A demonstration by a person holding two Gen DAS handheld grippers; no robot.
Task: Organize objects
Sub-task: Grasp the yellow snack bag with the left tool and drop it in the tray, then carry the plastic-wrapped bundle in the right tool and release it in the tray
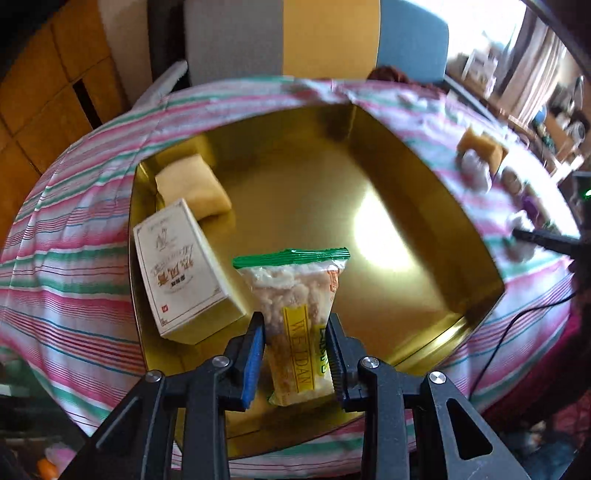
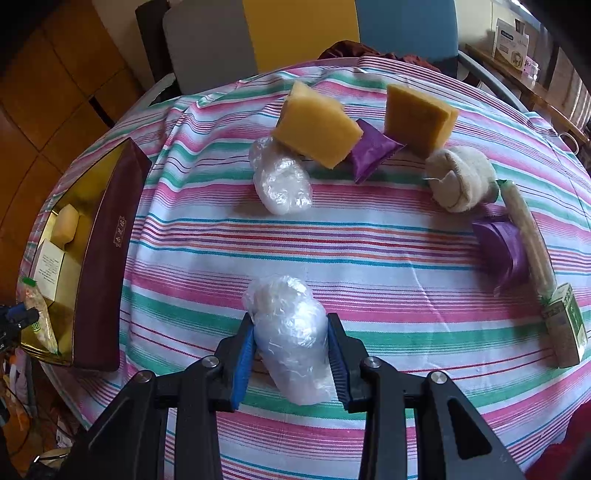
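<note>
My left gripper (image 1: 295,325) is shut on a snack packet (image 1: 295,295) with a green top seal and yellow label, held above the gold inside of a tin box (image 1: 399,177). The tin holds a white carton (image 1: 181,269) and a pale sponge (image 1: 192,184) at its left. My right gripper (image 2: 290,332) is shut on a crumpled clear plastic bundle (image 2: 288,332) over the striped tablecloth (image 2: 388,258). The tin (image 2: 107,258) shows at the left in the right wrist view, dark red outside.
On the cloth lie a second plastic bundle (image 2: 280,177), two yellow sponges (image 2: 317,125) (image 2: 417,118), two purple packets (image 2: 373,149) (image 2: 502,251), a rolled cream sock (image 2: 458,177), a long stick packet (image 2: 528,236) and a small green carton (image 2: 565,325). Chairs (image 2: 306,33) stand behind the table.
</note>
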